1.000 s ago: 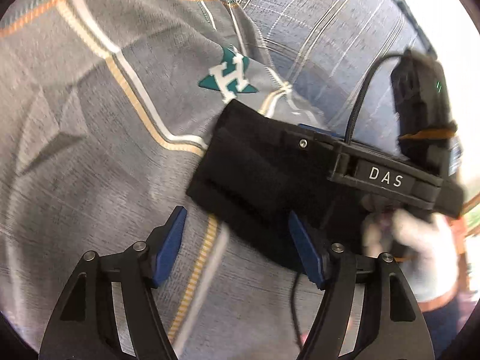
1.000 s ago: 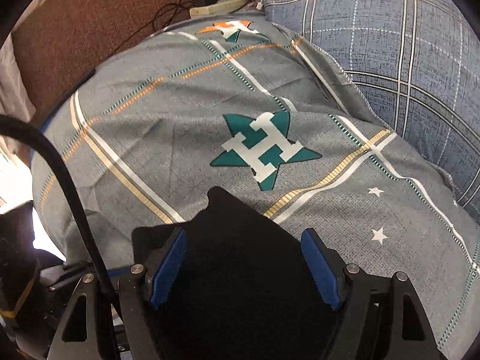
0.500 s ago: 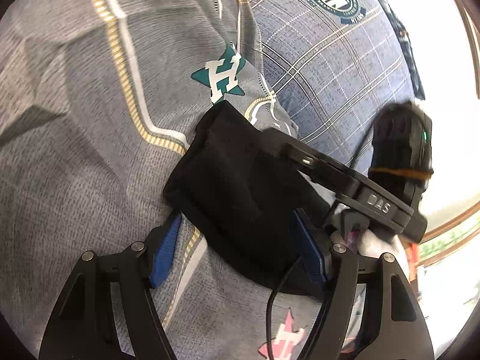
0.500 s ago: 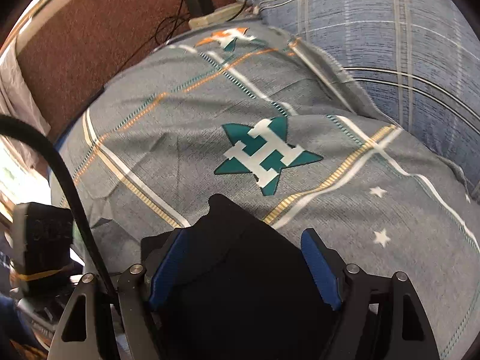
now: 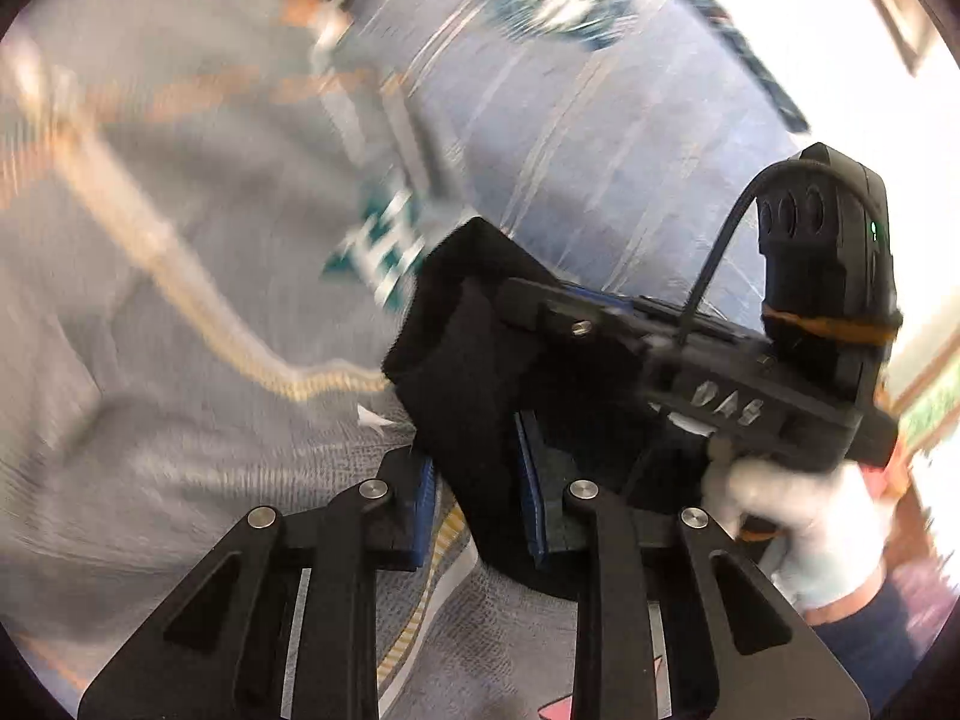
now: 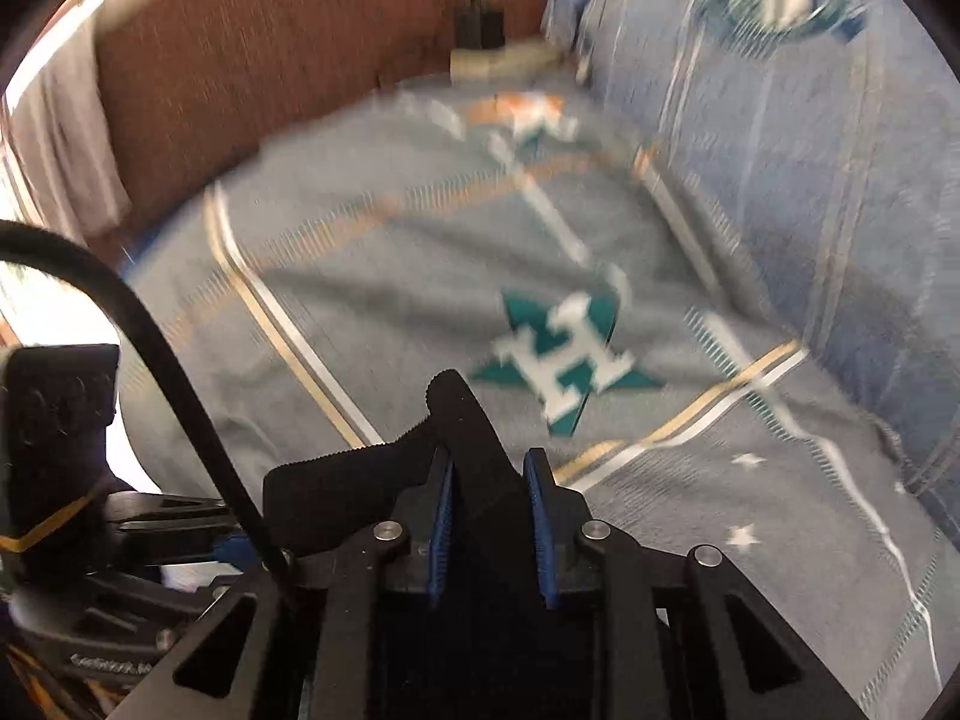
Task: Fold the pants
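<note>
The black pants (image 5: pixel 456 348) are a small folded bundle, lifted a little off the grey bedspread (image 5: pixel 180 312). My left gripper (image 5: pixel 477 480) is closing, its blue pads pressed on the near edge of the cloth. In the right wrist view my right gripper (image 6: pixel 492 498) is closing too and pinches a ridge of the same black pants (image 6: pixel 465 420) between its pads. The two grippers hold the bundle side by side. The right tool's black housing (image 5: pixel 726 408) shows in the left wrist view, held by a white-gloved hand (image 5: pixel 798 522). Both views are motion-blurred.
The bedspread carries a teal star with an H (image 6: pixel 564 360). A blue checked pillow (image 6: pixel 810 150) lies at the right. A brown headboard (image 6: pixel 270 48) stands behind, with a power strip (image 6: pixel 498 60) at its foot. A bright window (image 5: pixel 888 12) is at the far right.
Both grippers have closed from wide open onto the black pants and risen. The cloth, flat on the bed before, now stands bunched up between the pads.
</note>
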Motion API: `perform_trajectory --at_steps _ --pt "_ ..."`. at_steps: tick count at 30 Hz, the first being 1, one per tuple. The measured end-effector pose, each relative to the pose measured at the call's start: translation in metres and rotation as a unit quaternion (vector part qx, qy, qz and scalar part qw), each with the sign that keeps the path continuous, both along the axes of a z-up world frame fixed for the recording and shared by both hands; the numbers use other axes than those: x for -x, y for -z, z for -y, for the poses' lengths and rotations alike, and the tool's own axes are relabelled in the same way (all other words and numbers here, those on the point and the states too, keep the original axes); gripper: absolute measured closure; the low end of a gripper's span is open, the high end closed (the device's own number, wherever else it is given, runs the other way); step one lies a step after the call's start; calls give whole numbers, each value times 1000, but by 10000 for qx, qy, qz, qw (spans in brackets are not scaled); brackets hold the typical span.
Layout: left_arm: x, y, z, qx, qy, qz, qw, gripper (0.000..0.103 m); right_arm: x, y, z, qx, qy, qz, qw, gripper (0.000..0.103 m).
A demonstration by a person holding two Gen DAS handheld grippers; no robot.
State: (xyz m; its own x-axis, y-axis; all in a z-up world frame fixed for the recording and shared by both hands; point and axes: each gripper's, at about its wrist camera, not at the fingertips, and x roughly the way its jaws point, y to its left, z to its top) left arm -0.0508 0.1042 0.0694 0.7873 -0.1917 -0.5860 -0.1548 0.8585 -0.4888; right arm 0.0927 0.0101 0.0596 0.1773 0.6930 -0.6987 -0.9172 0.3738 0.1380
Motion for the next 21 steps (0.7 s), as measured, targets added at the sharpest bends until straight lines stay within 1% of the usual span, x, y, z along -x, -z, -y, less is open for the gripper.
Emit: perform_trajectory --at_steps 3,5,6,7,8,10,11,12,14,15,16,18,19,21 --pt "10 -21 17 -445 82 365 9983 80 3 -32 35 -666 203 -53 9976 82" --pt "13 -32 27 -486 208 541 9971 80 11 -44 54 -918 318 -22 9953 83" --pt "16 -42 35 -480 329 727 9957 84 12 -48 56 -978 354 6 9946 84" --pt "17 -49 42 -520 421 845 9942 85 15 -53 69 -1074 443 54 9932 84" --pt "17 -57 53 -613 539 974 9919 85 17 -58 85 -1213 543 70 9911 85" --pt "20 -72 81 -931 865 1252 9840 85 17 -67 115 -1480 751 36 9861 85" --pt "20 -77 93 -1011 1041 1343 9803 85 13 -71 129 -1605 853 6 9833 85" --pt "17 -81 110 -1018 1325 1408 9758 85 12 -75 149 -1744 1007 -5 9795 85" --pt "6 -85 134 -907 1768 1372 9704 85 12 -79 181 -1888 1248 -18 9740 86" --pt "-1 -81 154 -865 2090 1290 9655 85 11 -80 198 -1969 1388 -27 9705 90" --pt "-5 -78 168 -883 2255 1233 9624 85 9 -81 217 -2077 1537 -63 9660 90" --pt "-17 -64 206 -957 2659 1098 9529 85 5 -78 250 -2232 1831 -127 9573 90" --pt "-21 -56 218 -952 2820 1020 9492 85 3 -71 268 -2264 2029 -200 9524 91" --pt "-35 -31 248 -977 3138 698 9419 85 1 -55 290 -2086 2352 -304 9488 91"
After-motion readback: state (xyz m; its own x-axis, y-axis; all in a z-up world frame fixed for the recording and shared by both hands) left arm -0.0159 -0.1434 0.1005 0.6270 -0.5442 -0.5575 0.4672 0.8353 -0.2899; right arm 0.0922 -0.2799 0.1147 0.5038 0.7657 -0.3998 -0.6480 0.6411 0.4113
